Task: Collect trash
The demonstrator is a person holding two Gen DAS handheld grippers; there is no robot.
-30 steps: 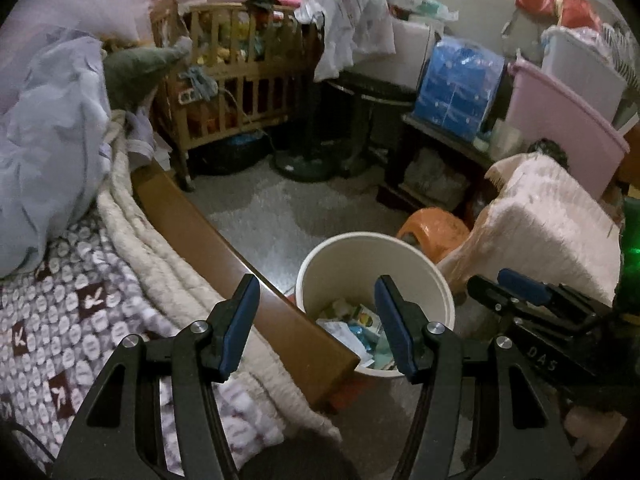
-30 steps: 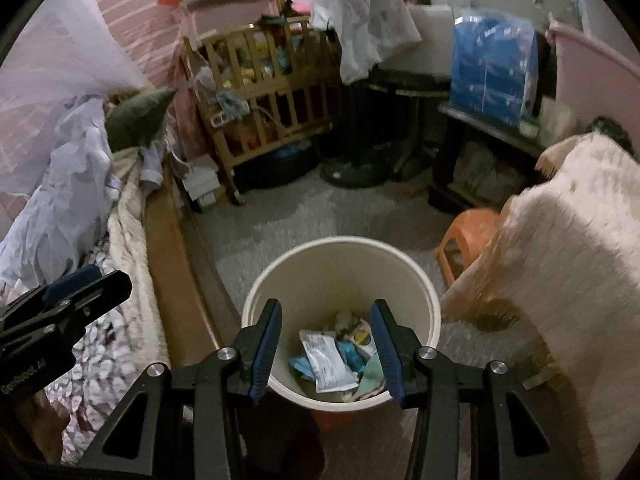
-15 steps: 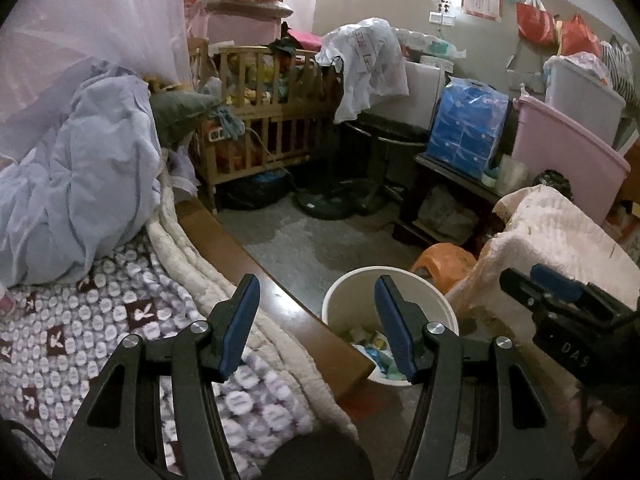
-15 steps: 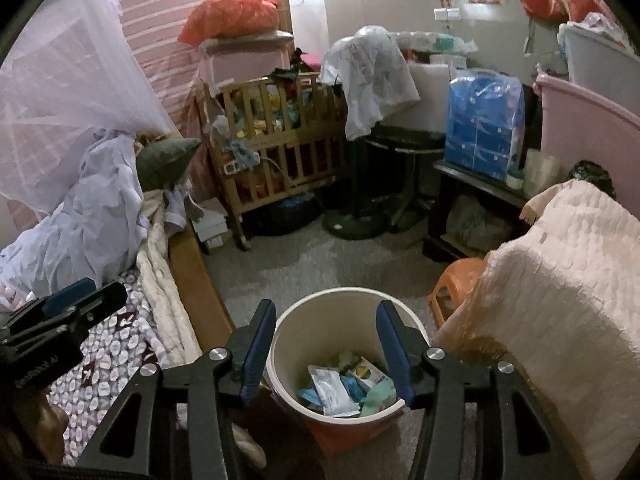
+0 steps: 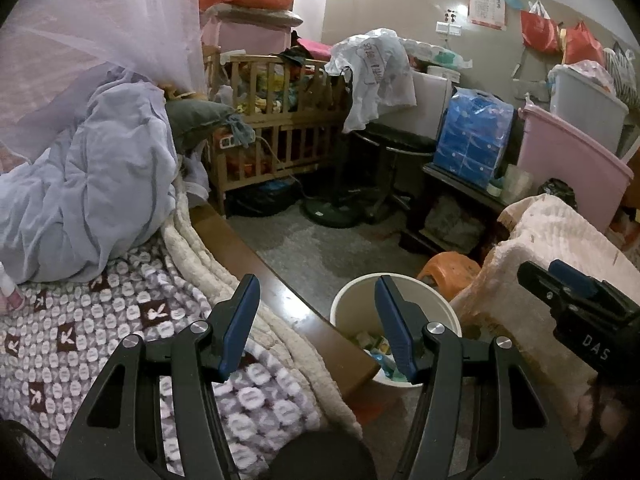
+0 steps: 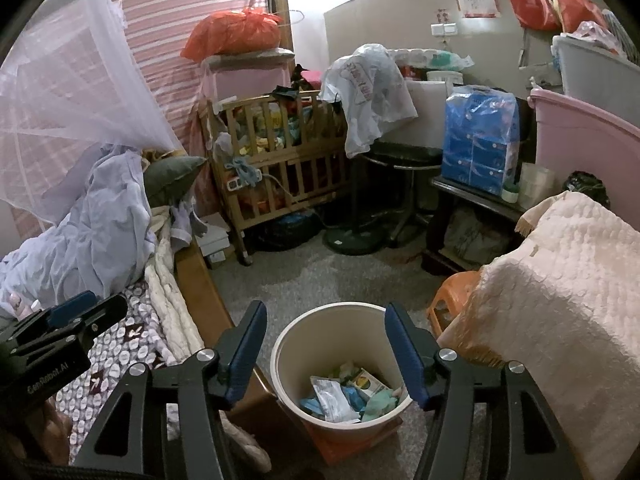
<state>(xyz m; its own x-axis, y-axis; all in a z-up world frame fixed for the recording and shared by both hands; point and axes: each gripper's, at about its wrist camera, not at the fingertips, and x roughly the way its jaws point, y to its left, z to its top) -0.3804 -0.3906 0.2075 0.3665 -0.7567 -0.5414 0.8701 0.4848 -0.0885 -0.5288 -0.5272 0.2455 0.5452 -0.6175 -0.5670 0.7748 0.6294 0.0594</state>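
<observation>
bin (image 6: 288,364) on floor beside bed (image 5: 100,320), wrappers (image 6: 332,396) inside | right tongs (image 6: 326,354) above it, nearer, empty, jaws opening | left tongs (image 5: 316,324) agape, empty, bin ahead-right | no loose trash spotted

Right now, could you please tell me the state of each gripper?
Left gripper: open, holding nothing.
Right gripper: jaws opening, nothing between them, above the bin.

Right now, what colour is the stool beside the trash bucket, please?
Orange; the stool shows best in the right wrist view.
</observation>
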